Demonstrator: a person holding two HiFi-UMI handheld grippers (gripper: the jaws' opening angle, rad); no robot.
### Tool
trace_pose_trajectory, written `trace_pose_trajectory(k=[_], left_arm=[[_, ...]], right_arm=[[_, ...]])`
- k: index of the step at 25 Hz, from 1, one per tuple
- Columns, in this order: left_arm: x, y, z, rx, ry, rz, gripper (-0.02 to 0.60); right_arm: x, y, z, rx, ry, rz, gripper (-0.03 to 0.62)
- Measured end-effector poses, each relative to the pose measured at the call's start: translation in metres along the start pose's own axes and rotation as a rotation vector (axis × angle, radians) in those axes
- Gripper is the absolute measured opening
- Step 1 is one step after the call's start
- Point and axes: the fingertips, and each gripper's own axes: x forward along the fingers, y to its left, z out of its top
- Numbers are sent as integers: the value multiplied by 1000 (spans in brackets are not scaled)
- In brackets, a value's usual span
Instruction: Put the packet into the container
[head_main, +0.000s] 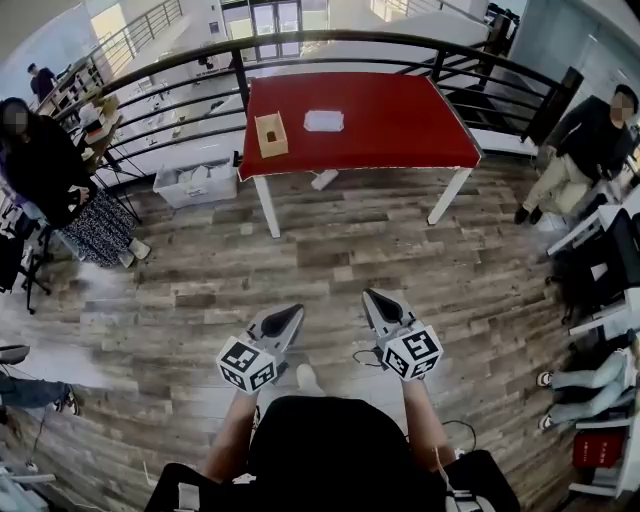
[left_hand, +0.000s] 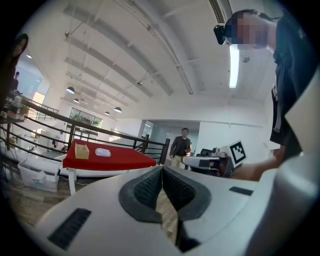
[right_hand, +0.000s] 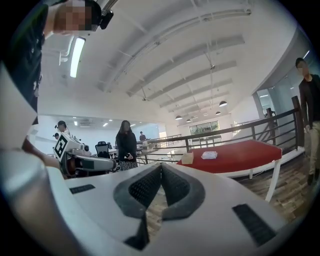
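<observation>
Left claw (head_main: 294, 312) and right claw (head_main: 371, 298) are both pressed together, empty. The packet (head_main: 323, 121) lies well ahead on the red table (head_main: 410, 125) — roughly midway between them — with the container (head_main: 271, 134) just left of it.

Bright, even light from ceiling strip lamp (left_hand: 234, 65) and windows (head_main: 268, 18); fisheye bending, dark corners

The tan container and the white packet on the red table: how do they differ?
The container is tan and open-topped, with upright walls; the packet is white and lies flat. The container sits near the table's left edge in the head view; the packet lies nearer the middle. Both rest on the red table, apart from each other.
</observation>
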Motion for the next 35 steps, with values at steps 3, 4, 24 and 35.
trace_pose_trajectory(k=[3, 4, 24, 35], left_arm=[[-1, 36, 2, -4, 0, 19, 11], [-2, 48, 4, -3, 1, 25, 11], [147, 256, 47, -2, 22, 49, 11], [295, 385, 98, -42, 17, 135, 11]], right_arm=[[41, -3, 4, -2, 1, 3, 17], [54, -4, 5, -5, 3, 4, 17], [280, -156, 27, -7, -2, 15, 17], [425, -306, 66, -13, 40, 78, 17]])
